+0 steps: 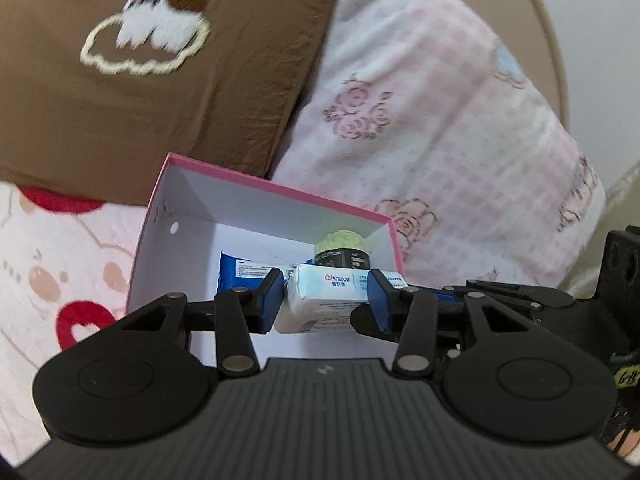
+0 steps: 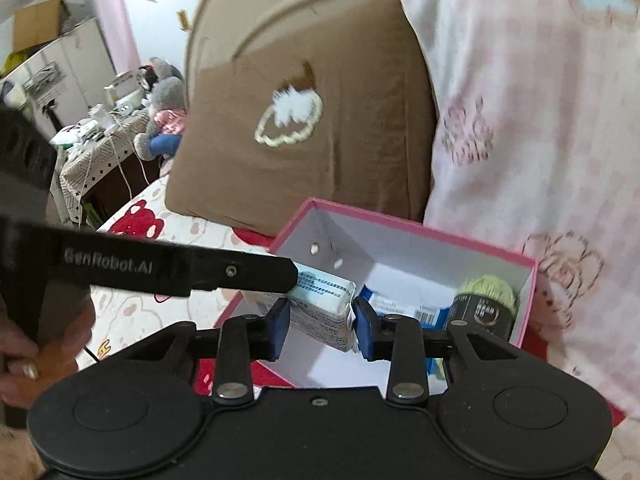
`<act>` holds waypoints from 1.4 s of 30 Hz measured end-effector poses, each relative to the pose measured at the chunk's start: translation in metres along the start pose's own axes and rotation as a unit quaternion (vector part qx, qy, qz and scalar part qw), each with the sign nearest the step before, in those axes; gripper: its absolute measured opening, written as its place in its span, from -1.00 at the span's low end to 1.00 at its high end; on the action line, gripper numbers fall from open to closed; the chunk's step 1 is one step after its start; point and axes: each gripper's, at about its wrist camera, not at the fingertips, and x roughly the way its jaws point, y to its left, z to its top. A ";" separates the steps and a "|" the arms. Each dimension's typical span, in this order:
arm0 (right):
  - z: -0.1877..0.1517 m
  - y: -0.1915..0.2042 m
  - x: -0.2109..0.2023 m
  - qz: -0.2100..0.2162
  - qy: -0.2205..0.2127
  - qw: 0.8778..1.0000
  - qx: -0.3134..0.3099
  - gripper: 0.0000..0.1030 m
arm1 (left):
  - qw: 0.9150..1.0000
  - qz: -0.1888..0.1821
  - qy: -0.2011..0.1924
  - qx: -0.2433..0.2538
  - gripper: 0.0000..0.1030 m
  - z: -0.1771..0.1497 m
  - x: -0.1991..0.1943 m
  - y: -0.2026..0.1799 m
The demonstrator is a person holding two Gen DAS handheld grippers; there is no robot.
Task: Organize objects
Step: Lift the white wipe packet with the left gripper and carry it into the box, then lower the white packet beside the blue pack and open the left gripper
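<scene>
I see both grippers, left (image 1: 323, 300) and right (image 2: 320, 326), angled down over the box (image 1: 276, 188), each clamped on the same tissue pack (image 1: 328, 294). A hand (image 2: 24, 356) grips the left handle.

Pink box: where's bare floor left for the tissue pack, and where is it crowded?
Free: the white floor of the pink box along its left wall, left of the blue packet, and the near strip under the tissue pack, which both grippers clamp. Crowded: the far right corner, where the yarn ball sits against the blue packet.
</scene>
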 end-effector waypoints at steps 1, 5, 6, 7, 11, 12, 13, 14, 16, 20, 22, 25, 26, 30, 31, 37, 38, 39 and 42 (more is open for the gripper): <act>0.001 -0.005 0.006 0.004 0.008 1.000 0.008 -0.23 | 1.000 0.000 0.002 -0.004 -0.15 -0.001 0.006 0.003; -0.001 -0.018 0.035 0.004 0.038 0.999 0.026 -0.23 | 1.000 0.001 0.011 -0.020 -0.15 -0.003 0.030 0.016; -0.002 -0.021 0.040 0.001 0.041 0.999 0.029 -0.23 | 1.000 0.002 0.011 -0.022 -0.15 -0.003 0.037 0.019; -0.002 -0.024 0.046 0.000 0.043 0.998 0.035 -0.23 | 1.000 0.003 0.011 -0.024 -0.15 -0.002 0.042 0.021; -0.002 -0.035 0.067 -0.014 0.050 0.997 0.048 -0.24 | 0.999 0.006 0.010 -0.036 -0.15 -0.001 0.067 0.031; -0.002 -0.038 0.072 -0.019 0.052 0.997 0.052 -0.24 | 0.999 0.006 0.012 -0.041 -0.15 -0.001 0.075 0.034; -0.002 -0.040 0.078 -0.023 0.056 0.997 0.053 -0.24 | 0.999 0.005 0.014 -0.047 -0.15 -0.002 0.080 0.038; -0.001 -0.042 0.083 -0.029 0.061 0.996 0.053 -0.24 | 0.998 0.006 0.016 -0.055 -0.15 -0.002 0.086 0.041; -0.001 -0.047 0.094 -0.036 0.073 0.995 0.058 -0.24 | 0.998 0.007 0.022 -0.062 -0.15 -0.005 0.096 0.047; -0.004 -0.053 0.112 -0.050 0.095 0.993 0.058 -0.24 | 0.998 0.014 0.030 -0.061 -0.15 -0.010 0.110 0.052; -0.006 -0.053 0.118 -0.054 0.102 0.992 0.055 -0.24 | 0.998 0.015 0.033 -0.060 -0.15 -0.012 0.114 0.055; -0.009 -0.053 0.125 -0.058 0.109 0.991 0.044 -0.23 | 0.997 0.013 0.038 -0.065 -0.15 -0.014 0.119 0.060; -0.009 -0.054 0.127 -0.059 0.111 0.991 0.046 -0.23 | 0.997 0.012 0.040 -0.067 -0.15 -0.015 0.120 0.062; -0.011 -0.056 0.134 -0.058 0.115 0.990 0.051 -0.23 | 0.996 0.013 0.048 -0.069 -0.15 -0.017 0.124 0.066; -0.012 -0.056 0.135 -0.059 0.116 0.990 0.051 -0.23 | 0.996 0.013 0.050 -0.069 -0.15 -0.018 0.126 0.066; -0.015 -0.061 0.148 -0.077 0.134 0.987 0.049 -0.24 | 0.996 0.018 0.056 -0.067 -0.19 -0.024 0.134 0.067; -0.016 -0.061 0.150 -0.082 0.136 0.986 0.047 -0.24 | 0.996 0.021 0.053 -0.064 -0.19 -0.024 0.135 0.067; -0.017 -0.062 0.152 -0.082 0.135 0.986 0.048 -0.24 | 0.997 0.022 0.050 -0.063 -0.19 -0.024 0.134 0.067; -0.018 -0.063 0.154 -0.083 0.132 0.987 0.050 -0.27 | 0.997 0.026 0.048 -0.063 -0.19 -0.025 0.135 0.069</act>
